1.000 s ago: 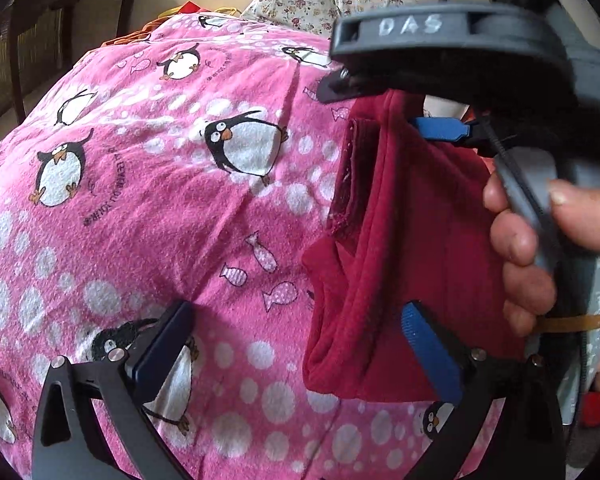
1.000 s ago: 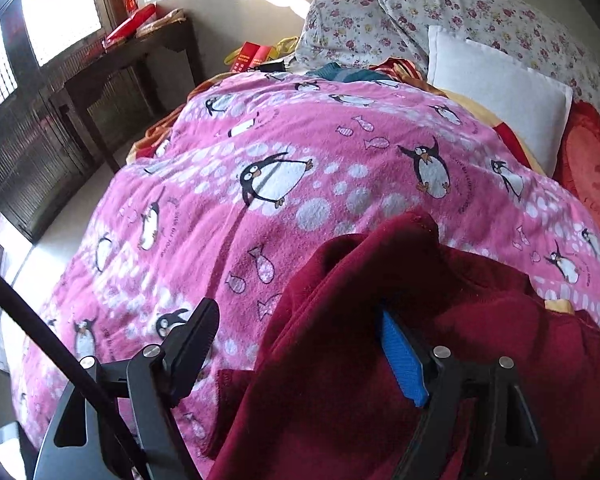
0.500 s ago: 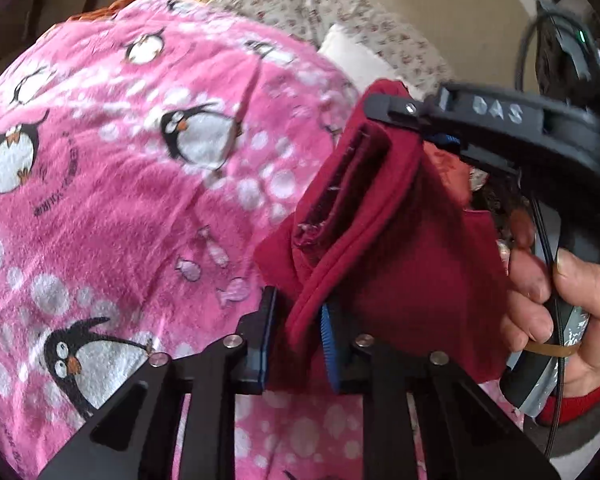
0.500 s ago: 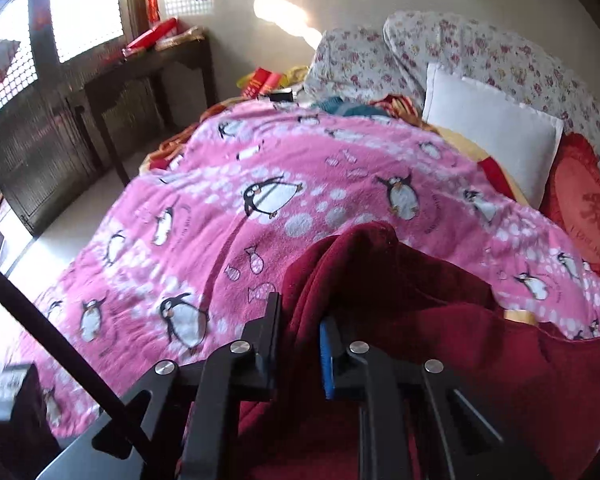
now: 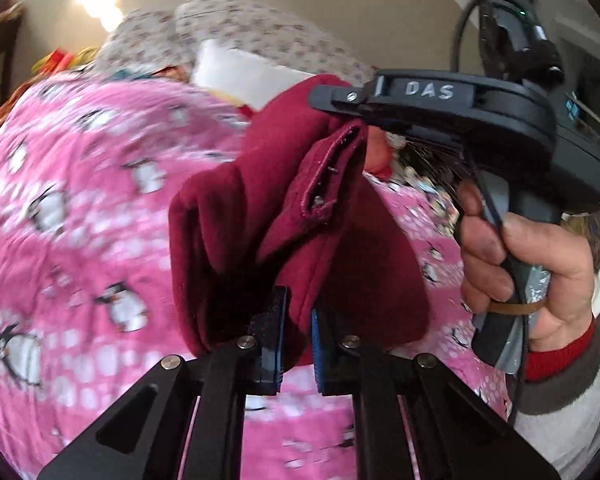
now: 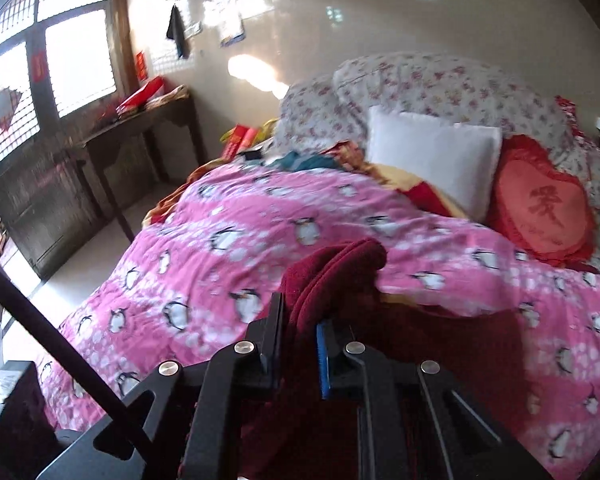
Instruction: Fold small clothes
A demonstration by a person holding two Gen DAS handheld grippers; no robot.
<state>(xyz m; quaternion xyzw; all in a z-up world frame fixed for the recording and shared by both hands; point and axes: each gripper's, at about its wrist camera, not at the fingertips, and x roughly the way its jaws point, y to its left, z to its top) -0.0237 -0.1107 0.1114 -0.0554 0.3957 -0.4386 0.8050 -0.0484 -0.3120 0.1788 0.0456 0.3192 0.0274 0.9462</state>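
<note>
Both grippers have closed on the dark red garment (image 5: 300, 216) and lifted it off the bed since a second ago, when their jaws stood wide apart around the cloth as it lay on the penguin blanket (image 5: 80, 208). Now the left gripper (image 5: 296, 336) has its jaws pinched on a fold of the fabric, and the right gripper (image 6: 300, 344) likewise clamps a bunched edge, its black and blue pads pressed into the cloth. From the left wrist view the right gripper's body and the person's hand (image 5: 512, 264) on its handle sit just beside the garment, holding a hemmed edge near the top. The garment hangs between the two grips, above the pink blanket, with part of it trailing low in the right wrist view. Holding two points apart probably lets the cloth fall straight, so it can be laid flat for a first fold. A white pillow (image 6: 432, 160) lies well beyond, clear of the work.
</note>
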